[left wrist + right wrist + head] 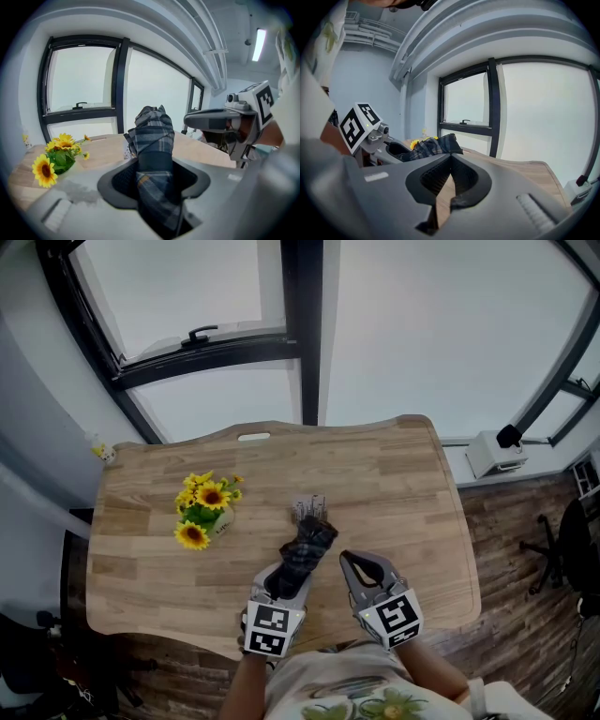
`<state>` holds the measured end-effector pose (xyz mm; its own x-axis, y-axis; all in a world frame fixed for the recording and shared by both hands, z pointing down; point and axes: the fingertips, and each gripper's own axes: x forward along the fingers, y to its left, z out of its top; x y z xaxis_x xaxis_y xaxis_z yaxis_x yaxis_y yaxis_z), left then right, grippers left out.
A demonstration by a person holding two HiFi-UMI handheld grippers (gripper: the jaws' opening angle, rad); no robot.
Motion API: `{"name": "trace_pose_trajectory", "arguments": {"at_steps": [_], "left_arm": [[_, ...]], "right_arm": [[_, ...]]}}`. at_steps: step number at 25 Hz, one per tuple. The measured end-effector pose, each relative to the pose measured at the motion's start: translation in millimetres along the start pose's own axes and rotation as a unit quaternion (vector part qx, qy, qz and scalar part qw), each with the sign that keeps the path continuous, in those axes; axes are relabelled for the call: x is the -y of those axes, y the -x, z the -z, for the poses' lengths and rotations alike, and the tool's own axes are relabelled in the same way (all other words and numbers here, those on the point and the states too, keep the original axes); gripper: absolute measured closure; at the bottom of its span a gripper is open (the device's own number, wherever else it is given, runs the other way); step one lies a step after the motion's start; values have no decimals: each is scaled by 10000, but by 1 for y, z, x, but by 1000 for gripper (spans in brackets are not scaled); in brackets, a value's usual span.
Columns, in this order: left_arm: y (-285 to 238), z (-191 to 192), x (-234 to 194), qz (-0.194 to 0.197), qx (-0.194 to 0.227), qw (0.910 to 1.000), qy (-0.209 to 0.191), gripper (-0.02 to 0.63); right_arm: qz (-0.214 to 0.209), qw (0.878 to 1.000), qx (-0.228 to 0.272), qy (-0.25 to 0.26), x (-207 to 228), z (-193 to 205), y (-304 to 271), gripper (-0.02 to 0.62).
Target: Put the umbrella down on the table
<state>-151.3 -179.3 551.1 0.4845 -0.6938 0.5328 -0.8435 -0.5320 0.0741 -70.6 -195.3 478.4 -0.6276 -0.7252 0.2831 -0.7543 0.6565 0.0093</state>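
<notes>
The folded umbrella (304,549), dark plaid fabric wrapped tight with a band, sits over the near middle of the tabletop (394,474), its far end pointing away from me toward the window (187,296). I cannot tell whether that end touches the wood. In the left gripper view the umbrella (154,140) fills the gap between the fingers (119,180), which press on it from both sides, so the left gripper (287,570) has it held at a medium spread.

Just to its right, the right gripper (351,562) hangs over the near edge of the tabletop, close beside the umbrella but apart from it. In the right gripper view its fingers (433,176) meet at the tips with nothing between them; only wood shows through the gap below. The umbrella (431,146) and the left gripper's marker cube (358,125) lie off to that view's left.

A small white item (307,507) that I cannot identify stands just beyond the umbrella's far end. Further left on the tabletop is a bunch of sunflowers (204,507), well apart from the umbrella. A small yellow figure (103,454) sits at the far left corner.
</notes>
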Motion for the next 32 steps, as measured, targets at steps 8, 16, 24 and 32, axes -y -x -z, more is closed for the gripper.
{"name": "trace_pose_trajectory", "arguments": {"at_steps": [8,16,24,32], "left_arm": [[-11,16,-4,66,-226,9997,-15,396],[-22,31,-7,123,-433,9990,-6,396],[-32,45,-9,163,-645,9978,27,394],[-45,67,-9,172,-831,9964,90,394]], "right_arm": [[17,10000,-79,-2,1,4,-8,597],[-44,9999,-145,-27,-1,7,-17,597],[-71,9997,-236,-59,0,13,-23,597],[-147,9993,-324,-64,-3,18,-26,597]]}}
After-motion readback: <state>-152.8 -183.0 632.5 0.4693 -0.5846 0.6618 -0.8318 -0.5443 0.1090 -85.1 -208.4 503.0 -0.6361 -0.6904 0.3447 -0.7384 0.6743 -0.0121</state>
